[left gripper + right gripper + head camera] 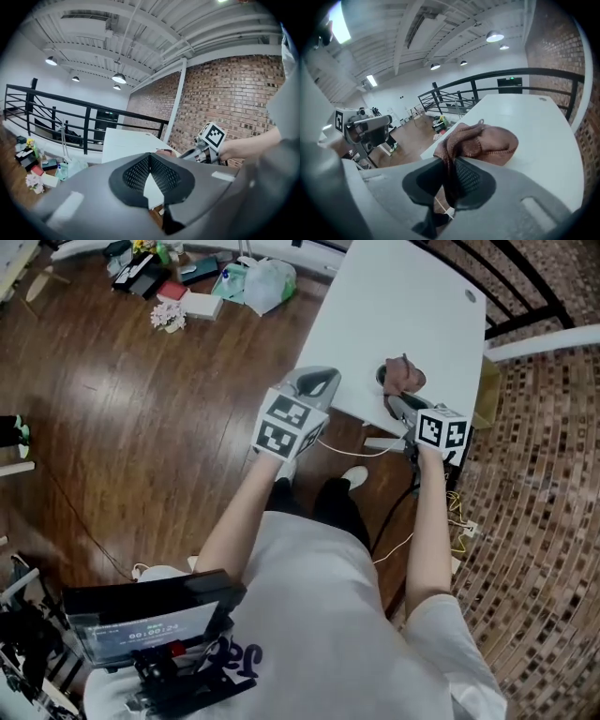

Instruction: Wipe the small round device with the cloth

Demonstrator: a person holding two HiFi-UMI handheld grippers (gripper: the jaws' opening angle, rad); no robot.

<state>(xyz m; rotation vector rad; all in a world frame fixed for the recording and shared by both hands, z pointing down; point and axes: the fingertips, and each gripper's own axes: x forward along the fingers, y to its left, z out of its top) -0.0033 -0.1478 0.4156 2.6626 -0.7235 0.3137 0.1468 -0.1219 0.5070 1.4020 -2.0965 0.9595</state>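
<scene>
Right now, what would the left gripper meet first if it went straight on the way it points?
Probably the near edge of the white table: the left gripper, jaws shut, aims at it, though depth is unclear.

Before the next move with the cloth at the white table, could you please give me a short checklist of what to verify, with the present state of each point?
1. Cloth gripped: ok. The right gripper is shut on the brown cloth.
2. Left gripper free: ok. It is shut with nothing between the jaws.
3. Cloth at the table: ok. It is bunched near the table's near edge.
4. Small round device located: cannot tell. Only a dark edge shows beside the cloth in the head view.
5. Grippers apart: ok. The head view shows a clear gap between them.
</scene>
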